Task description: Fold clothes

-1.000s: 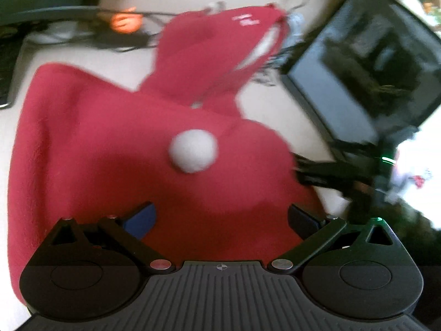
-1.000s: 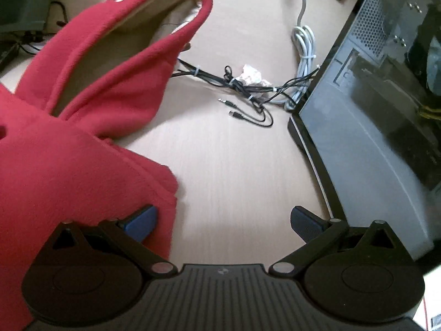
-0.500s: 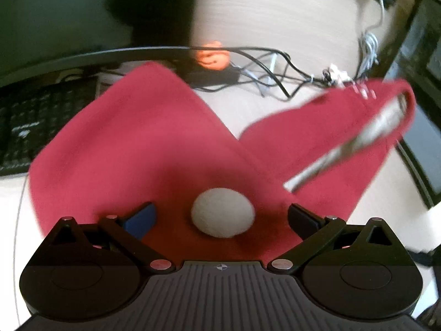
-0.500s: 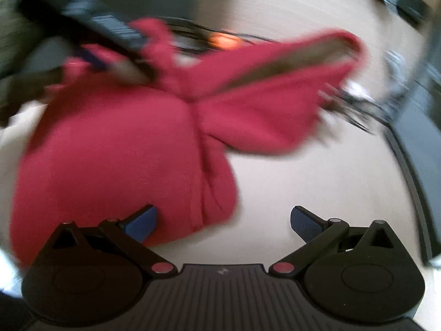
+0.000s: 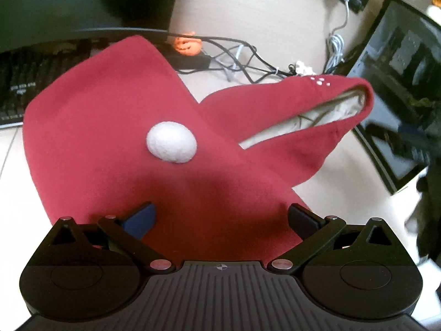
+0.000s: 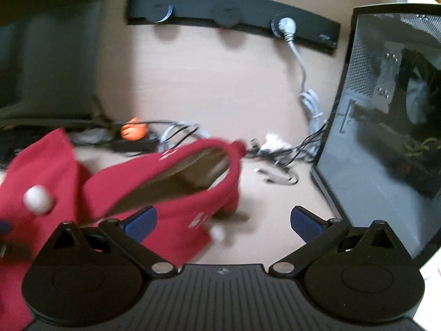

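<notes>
In the left wrist view we see the red fleece garment [image 5: 104, 127] spread over the desk [image 5: 248, 16], filling the centre and left of the frame; a white pompom [image 5: 171, 146] sits on it just left of centre; its hood [image 5: 303, 127] juts to the right, cream lining showing in the opening. Left gripper [image 5: 222, 219] at the bottom centre, fingers spread wide, nothing between them; garment lies under both tips, contact we can't tell. Keyboard [image 5: 19, 82] at the left edge, partly under the garment's corner; cable tangle [image 5: 237, 58] and an orange object [image 5: 187, 45] just above the garment; computer case [image 5: 399, 91] at the right.

Right wrist view is motion-blurred: garment [image 6: 49, 165] in the lower left, hood opening toward centre; right gripper [image 6: 223, 222] fingers wide apart, holding nothing; left tip overlaps red fabric, right tip over bare desk; power strip [image 6: 231, 11] across the top, case at the right.
</notes>
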Available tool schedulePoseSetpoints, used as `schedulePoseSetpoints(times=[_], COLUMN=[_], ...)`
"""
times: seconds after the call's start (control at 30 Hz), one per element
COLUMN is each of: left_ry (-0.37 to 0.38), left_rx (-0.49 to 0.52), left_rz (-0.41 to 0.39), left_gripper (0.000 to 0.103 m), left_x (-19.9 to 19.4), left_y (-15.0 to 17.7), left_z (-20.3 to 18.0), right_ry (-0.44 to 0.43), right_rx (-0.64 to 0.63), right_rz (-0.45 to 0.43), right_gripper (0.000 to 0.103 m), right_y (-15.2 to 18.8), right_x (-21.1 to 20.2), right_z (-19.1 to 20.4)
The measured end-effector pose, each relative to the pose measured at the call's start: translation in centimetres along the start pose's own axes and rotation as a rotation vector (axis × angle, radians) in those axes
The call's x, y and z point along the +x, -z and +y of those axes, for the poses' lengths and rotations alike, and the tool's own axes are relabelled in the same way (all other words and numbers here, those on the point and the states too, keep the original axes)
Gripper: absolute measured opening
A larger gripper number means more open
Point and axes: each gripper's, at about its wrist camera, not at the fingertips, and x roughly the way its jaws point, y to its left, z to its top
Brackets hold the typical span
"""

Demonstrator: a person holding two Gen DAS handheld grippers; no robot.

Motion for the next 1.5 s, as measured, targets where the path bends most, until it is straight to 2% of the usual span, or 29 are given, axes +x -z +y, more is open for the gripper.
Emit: schedulePoseSetpoints(times=[0.13, 0.2, 0.37, 0.47, 0.6, 0.67, 0.8, 0.93, 1.0, 1.07, 1.2, 1.4, 1.5], left_ry=[-0.013, -0.009, 0.001, 0.007, 0.019, 0.047, 0.09, 0.128, 0.134, 0.134, 0.215, 0.249, 0.251], left_rx=[0.032, 0.054, 0.108, 0.141, 0.19, 0.248, 0.356, 0.445, 0.491, 0.512, 0.551, 0.869, 0.959], left_rz=[0.01, 0.013, 0.019, 0.023, 0.028, 0.031, 0.042, 0.068, 0.071, 0.044, -0.086, -0.227, -0.193], left_gripper=[0.103, 0.103, 0.103, 0.103, 0.103, 0.103, 0.103, 0.103, 0.103, 0.103, 0.103, 0.103, 0.103], left_x=[0.9, 1.1, 1.8, 2.1, 2.6, 3.1, 4.1, 4.1, 3.7, 2.8, -0.2, 1.4, 5.0], left_y=[-0.1, -0.2, -0.2, -0.2, -0.3, -0.4, -1.1, -1.4, -1.2, -1.5, -3.1, -2.5, -2.1], left_z=[-0.5, -0.8, -1.3, -1.7, -2.2, -2.8, -3.4, -4.5, -5.5, -6.6, -10.3, -19.5, -23.0], right_ry=[0.039, 0.109, 0.233, 0.212, 0.266, 0.278, 0.335, 0.381, 0.372, 0.361, 0.339, 0.305, 0.287], right_rx=[-0.042, -0.06, 0.024, 0.059, 0.067, 0.101, 0.151, 0.158, 0.154, 0.151, 0.143, 0.132, 0.151], right_rz=[0.006, 0.017, 0.049, 0.093, 0.13, 0.143, 0.115, 0.05, 0.029, 0.009, -0.031, -0.091, -0.095], right_gripper=[0.103, 0.103, 0.103, 0.103, 0.103, 0.103, 0.103, 0.103, 0.103, 0.103, 0.103, 0.103, 0.103], right_y=[-0.9, -1.2, -0.9, 0.4, 3.0, 4.0, 4.7, 3.7, 3.3, 2.8, 2.0, 0.6, 1.0], right_x=[3.7, 5.8, 6.3, 5.4, 3.5, 2.3, -0.2, -2.0, -2.1, -2.1, -2.2, -2.2, -2.4], right_z=[0.3, -0.3, -4.6, -7.4, -9.4, -10.5, -12.0, -12.8, -12.8, -12.8, -12.8, -12.8, -13.1])
